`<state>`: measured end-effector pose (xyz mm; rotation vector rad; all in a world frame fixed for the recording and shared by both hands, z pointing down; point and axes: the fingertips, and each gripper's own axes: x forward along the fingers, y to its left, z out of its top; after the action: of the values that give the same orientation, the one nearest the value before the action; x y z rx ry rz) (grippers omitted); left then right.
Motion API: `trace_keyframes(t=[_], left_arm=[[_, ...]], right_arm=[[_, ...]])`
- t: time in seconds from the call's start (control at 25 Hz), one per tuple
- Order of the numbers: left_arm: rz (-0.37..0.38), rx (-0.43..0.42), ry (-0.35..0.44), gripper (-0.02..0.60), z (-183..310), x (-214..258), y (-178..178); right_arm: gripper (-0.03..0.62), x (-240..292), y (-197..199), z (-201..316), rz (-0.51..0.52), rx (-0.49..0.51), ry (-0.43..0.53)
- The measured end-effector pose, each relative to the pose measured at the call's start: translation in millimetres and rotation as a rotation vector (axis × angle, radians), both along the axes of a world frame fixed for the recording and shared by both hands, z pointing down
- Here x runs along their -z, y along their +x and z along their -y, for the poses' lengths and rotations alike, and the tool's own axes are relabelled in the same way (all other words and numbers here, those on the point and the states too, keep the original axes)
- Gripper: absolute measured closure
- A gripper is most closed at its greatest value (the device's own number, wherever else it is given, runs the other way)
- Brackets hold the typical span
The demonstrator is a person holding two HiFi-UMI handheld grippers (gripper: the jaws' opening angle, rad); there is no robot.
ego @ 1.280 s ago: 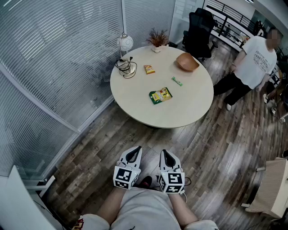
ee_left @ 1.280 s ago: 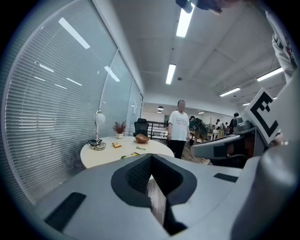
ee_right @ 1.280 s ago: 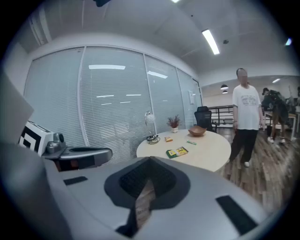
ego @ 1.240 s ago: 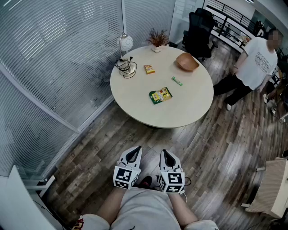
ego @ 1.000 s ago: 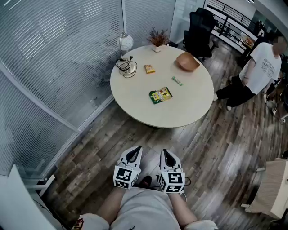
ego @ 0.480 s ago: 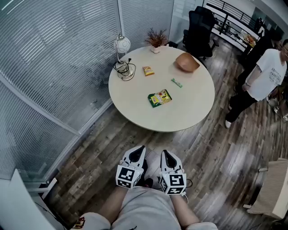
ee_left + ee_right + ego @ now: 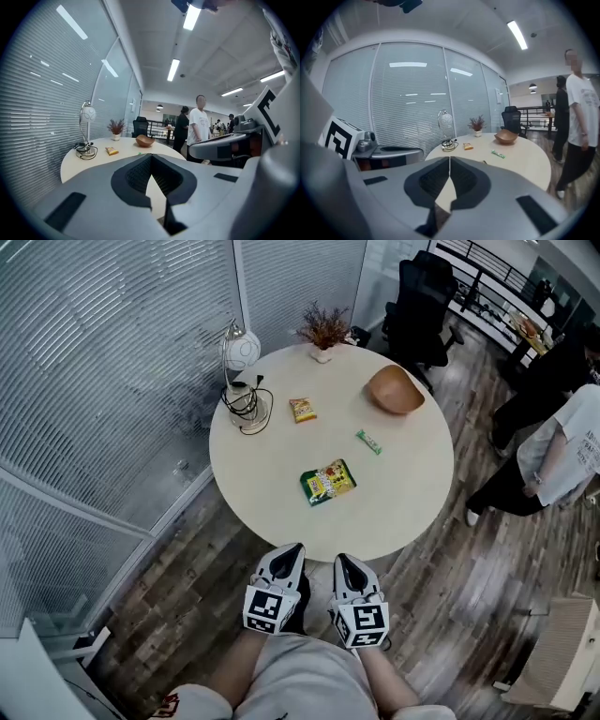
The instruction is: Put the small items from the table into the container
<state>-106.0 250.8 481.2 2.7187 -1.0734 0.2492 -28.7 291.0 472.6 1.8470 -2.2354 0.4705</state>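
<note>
On the round pale table (image 7: pixel 412 507) lie a green-and-yellow snack packet (image 7: pixel 328 482), a small green bar (image 7: pixel 368 441) and an orange packet (image 7: pixel 302 409). A brown bowl (image 7: pixel 395 390) stands at the table's far right. My left gripper (image 7: pixel 290 550) and right gripper (image 7: pixel 341 561) hang side by side just short of the table's near edge, both shut and empty. From the left gripper (image 7: pixel 151 157) view the bowl (image 7: pixel 145 140) and orange packet (image 7: pixel 111 151) show far ahead. Beyond the right gripper (image 7: pixel 449 159) I see the bowl (image 7: pixel 506 136) and the green bar (image 7: pixel 498 153).
A desk lamp with a coiled cable (image 7: pixel 239 381) and a small potted plant (image 7: pixel 323 334) stand at the table's far side. Blind-covered glass walls run along the left. A black office chair (image 7: pixel 422 296) stands behind the table. A person (image 7: pixel 562 456) stands at the right.
Both grippers have moved forward together to the table's near edge, and the table looks closer. The person at the right has walked nearer along the right side.
</note>
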Motion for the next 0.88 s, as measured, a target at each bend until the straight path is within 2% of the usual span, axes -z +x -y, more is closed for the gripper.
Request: trace_keyframes(t=[0.32,0.68,0.84,0.88], left_arm=[[0.043,-0.031,-0.043,0.589,111.5,-16.9,20.1],[0.067,-0.042,-0.097,0.589,183.9,-35.8,29.9],[0.074,-0.023,-0.118,0.589,193.1,-38.7,29.8],[0.076,-0.016,-0.121,0.589,194.7,-38.8,30.0]], right_arm=[[0.576,-35.4,19.3,118.9,-0.062,0.044,-0.100],[0.565,-87.8,36.6,184.5,-0.091,0.095,-0.191],[0.346,-119.4,41.0,199.4,-0.113,0.119,-0.224],[0.329,-128.5,42.5,202.4,-0.120,0.128,-0.241]])
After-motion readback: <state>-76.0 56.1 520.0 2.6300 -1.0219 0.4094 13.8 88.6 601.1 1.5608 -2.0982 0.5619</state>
